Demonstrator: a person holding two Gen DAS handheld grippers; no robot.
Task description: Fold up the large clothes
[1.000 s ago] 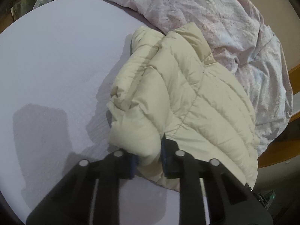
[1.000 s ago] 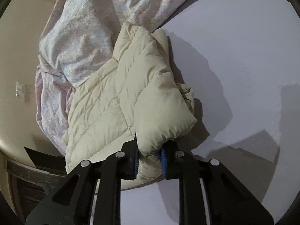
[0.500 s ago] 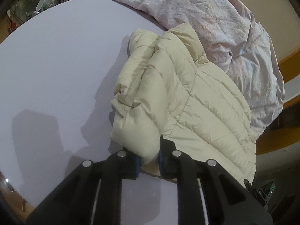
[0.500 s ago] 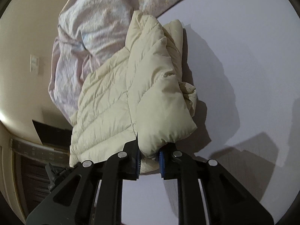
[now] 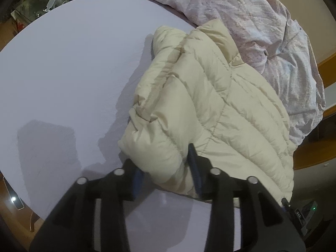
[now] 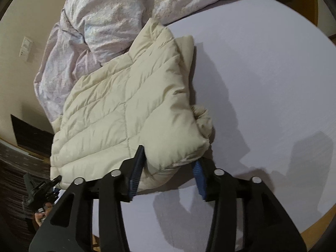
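Note:
A cream quilted puffer jacket (image 5: pixel 220 105) lies folded on the lilac bed sheet (image 5: pixel 73 67); it also shows in the right wrist view (image 6: pixel 130 109). My left gripper (image 5: pixel 166 174) is open, its jaws spread wide on either side of the jacket's near folded corner. My right gripper (image 6: pixel 168 168) is open too, its blue pads (image 6: pixel 136 168) standing apart around the opposite near corner. The jacket rests on the sheet, held by neither gripper.
A crumpled pale floral duvet (image 5: pixel 262 21) lies beyond the jacket, also in the right wrist view (image 6: pixel 105 21). The wooden bed frame (image 5: pixel 315 153) runs along the right edge. The other gripper (image 6: pixel 40 191) shows at lower left. Clutter (image 5: pixel 42 6) sits past the far left corner.
Both grippers were shut on the jacket's near corners; now both have opened wide and let the jacket go. It has settled flatter on the sheet.

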